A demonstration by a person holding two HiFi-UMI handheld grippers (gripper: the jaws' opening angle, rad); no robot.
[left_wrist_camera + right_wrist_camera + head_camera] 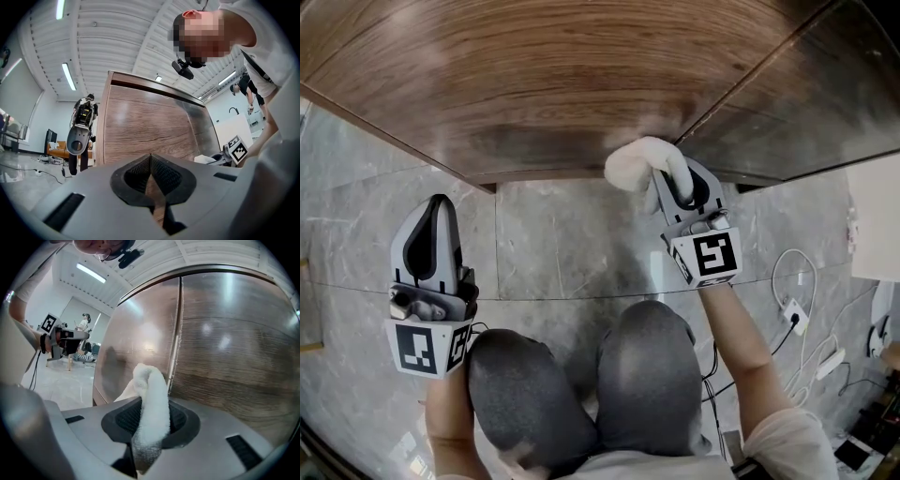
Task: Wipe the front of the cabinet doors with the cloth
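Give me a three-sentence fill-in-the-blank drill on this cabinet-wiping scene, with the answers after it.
1. The right gripper is shut on a white ____.
2. The left gripper hangs away from the wood, jaws together, holding ____.
3. The white item sits by the seam between two wooden cabinet ____.
Missing words: cloth; nothing; doors.

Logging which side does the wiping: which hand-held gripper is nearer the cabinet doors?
Right. The right hand-held gripper holds the cloth close by the doors; the left hand-held gripper hangs farther back over the floor.
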